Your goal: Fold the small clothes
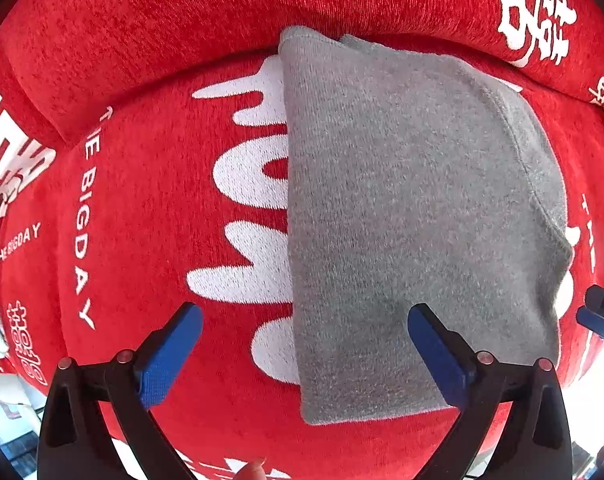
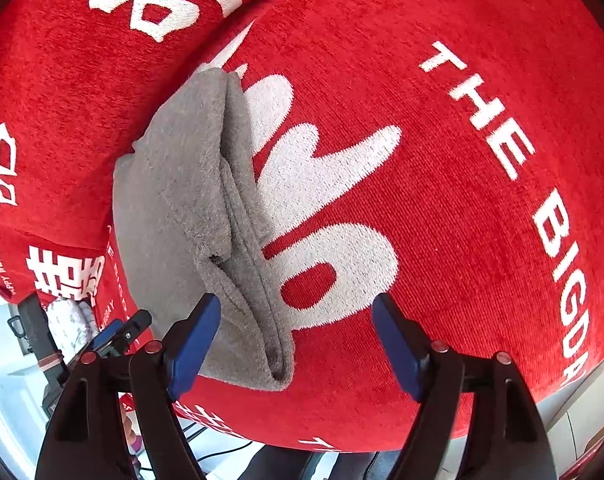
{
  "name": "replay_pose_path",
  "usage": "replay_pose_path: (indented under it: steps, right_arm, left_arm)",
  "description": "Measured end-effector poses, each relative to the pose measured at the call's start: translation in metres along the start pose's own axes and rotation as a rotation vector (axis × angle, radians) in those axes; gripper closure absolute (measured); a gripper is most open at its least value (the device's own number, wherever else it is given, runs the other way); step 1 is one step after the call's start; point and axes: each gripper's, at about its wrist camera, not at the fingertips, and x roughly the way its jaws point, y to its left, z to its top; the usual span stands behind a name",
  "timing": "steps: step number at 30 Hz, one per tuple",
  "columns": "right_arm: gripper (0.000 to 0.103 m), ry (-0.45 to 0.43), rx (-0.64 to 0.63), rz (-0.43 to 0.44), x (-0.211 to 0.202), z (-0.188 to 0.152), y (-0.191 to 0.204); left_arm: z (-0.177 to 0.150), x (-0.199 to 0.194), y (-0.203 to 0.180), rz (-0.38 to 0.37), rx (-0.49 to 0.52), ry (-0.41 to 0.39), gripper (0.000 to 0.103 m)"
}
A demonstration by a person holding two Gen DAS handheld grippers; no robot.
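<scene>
- grey folded garment lies flat on red cushion
- left tool jaws wide apart, empty
- right tool jaws apart, holding nothing

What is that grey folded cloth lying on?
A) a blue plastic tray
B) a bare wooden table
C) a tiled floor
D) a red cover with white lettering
D: the grey cloth lies flat on a red cover with big white letters, partly hiding them.
</scene>
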Motion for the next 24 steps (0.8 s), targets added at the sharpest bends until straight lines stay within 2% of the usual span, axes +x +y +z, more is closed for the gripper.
replay_pose_path:
  steps: [5, 9, 14, 19, 24]
  right_arm:
    - [0.022, 0.010, -0.007, 0.010, 0.002, 0.004, -0.001]
    - [0.022, 0.006, -0.022, 0.038, 0.002, 0.008, 0.003]
    - [0.022, -0.001, -0.066, 0.086, 0.001, 0.018, 0.014]
    - [0.022, 0.002, -0.096, 0.105, 0.006, 0.033, 0.027]
    - [0.022, 0.024, -0.096, 0.122, 0.014, 0.044, 0.032]
  left_arm:
    - [0.006, 0.002, 0.003, -0.011, -0.013, 0.015, 0.000]
    - [0.012, -0.002, 0.016, -0.003, -0.047, -0.017, 0.000]
    - [0.027, -0.002, 0.043, -0.112, -0.133, -0.021, 0.000]
    - [0.039, 0.003, 0.054, -0.120, -0.183, -0.027, 0.000]
    - [0.046, 0.011, 0.050, -0.160, -0.172, -0.016, 0.000]
